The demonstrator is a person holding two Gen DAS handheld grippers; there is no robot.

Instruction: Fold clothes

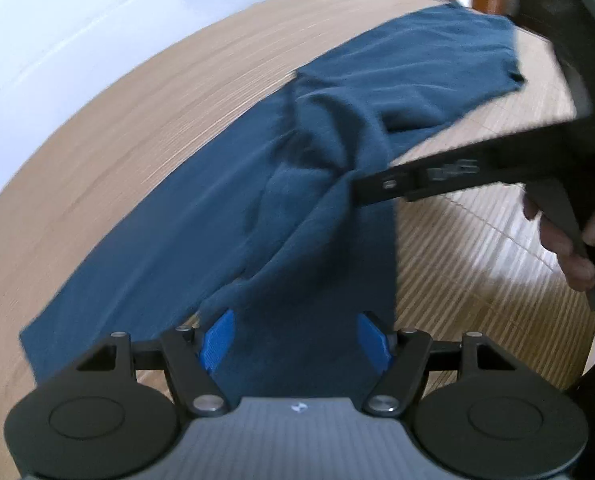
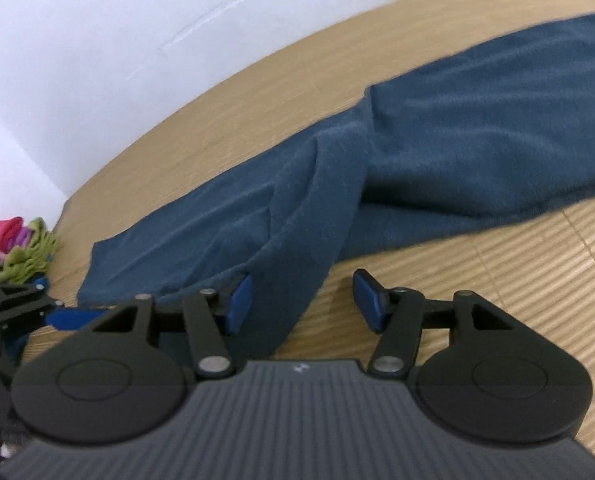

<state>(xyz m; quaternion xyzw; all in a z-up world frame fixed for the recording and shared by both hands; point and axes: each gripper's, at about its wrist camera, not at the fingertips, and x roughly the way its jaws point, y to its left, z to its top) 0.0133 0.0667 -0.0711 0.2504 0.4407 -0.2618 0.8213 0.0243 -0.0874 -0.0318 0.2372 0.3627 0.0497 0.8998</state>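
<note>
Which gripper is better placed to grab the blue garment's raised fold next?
Probably the left gripper: its open pads straddle the blue garment. The right gripper, also open, has cloth only by its left pad; bamboo mat lies under the rest.

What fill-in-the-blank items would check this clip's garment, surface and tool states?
1. The garment lying on the mat is dark ____.
2. It lies on a ribbed ____ mat.
3. The left tool has its fingers ____, with cloth between them.
4. Pink and ____ clothes sit at the far left of the right wrist view.

Missing words: blue; bamboo; open; green
</note>
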